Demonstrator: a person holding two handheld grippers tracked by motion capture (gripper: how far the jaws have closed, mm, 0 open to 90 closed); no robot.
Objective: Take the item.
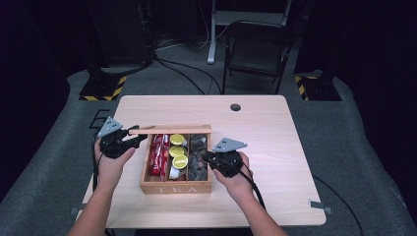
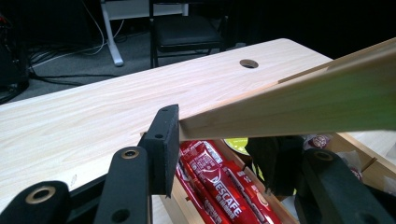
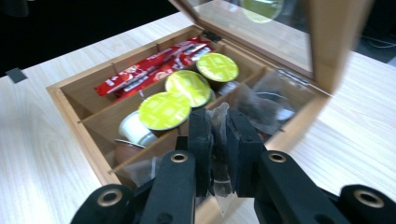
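Left gripper (image 2: 219,154) clamps lid (image 2: 299,102) open at 9 o'clock so right gripper (image 3: 219,144), pinching clear sachet (image 3: 219,135), can lift out of the 3 o'clock compartment

A wooden box (image 1: 176,187) sits mid-table (image 1: 275,147) before me: sachets (image 1: 158,152) in its left compartment, capsules (image 1: 178,150) in the middle, clear bags (image 1: 198,155) in the right, lid (image 1: 169,130) raised behind.

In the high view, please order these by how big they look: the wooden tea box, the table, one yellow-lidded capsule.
Largest to smallest:
1. table
2. wooden tea box
3. yellow-lidded capsule
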